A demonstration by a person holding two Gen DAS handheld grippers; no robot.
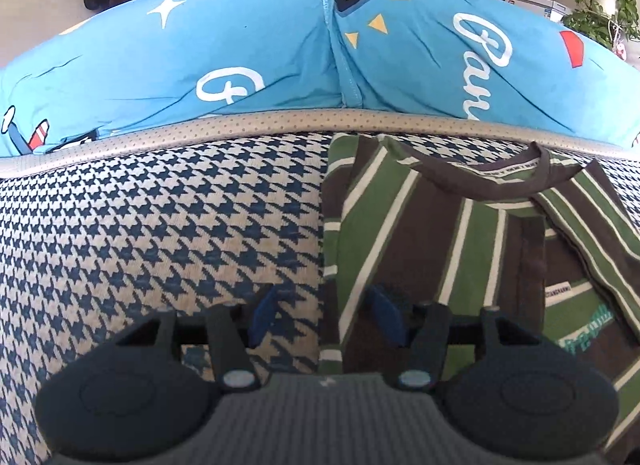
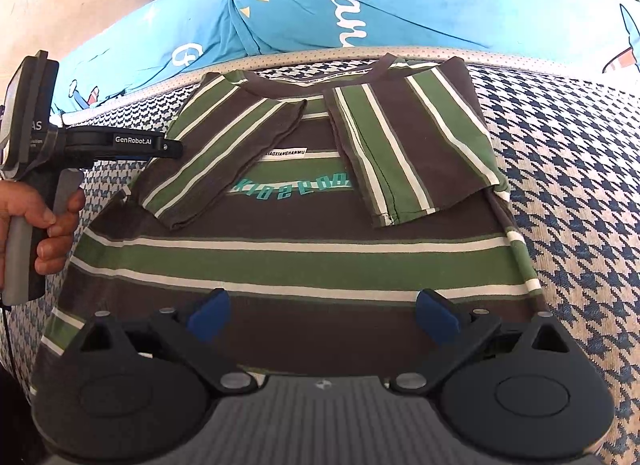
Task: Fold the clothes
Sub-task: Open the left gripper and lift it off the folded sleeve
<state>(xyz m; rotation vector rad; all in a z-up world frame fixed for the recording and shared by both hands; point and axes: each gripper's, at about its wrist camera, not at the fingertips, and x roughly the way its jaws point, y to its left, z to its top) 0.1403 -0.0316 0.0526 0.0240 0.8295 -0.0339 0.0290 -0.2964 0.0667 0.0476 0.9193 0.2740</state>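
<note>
Two open tools (image 1: 322, 319) (image 2: 322, 315), one striped shirt (image 2: 304, 257)

Shirt (image 2: 304, 265) flat on the cushion (image 2: 580, 169), pillows behind, a gripper at its near hem and another at its left edge.

The shirt lies spread on the cushion with its collar toward the far rim, and both sleeves (image 2: 224, 153) are folded inward over its chest. Behind the rim a row of pillows (image 2: 400, 17) runs across. The right gripper (image 2: 320, 319) sits over the near hem, jaws well apart. The left gripper (image 1: 324, 315) straddles the shirt's left edge, one finger over bare cushion, the other over cloth. A hand (image 2: 44, 225) holds it left of the shirt.
</note>
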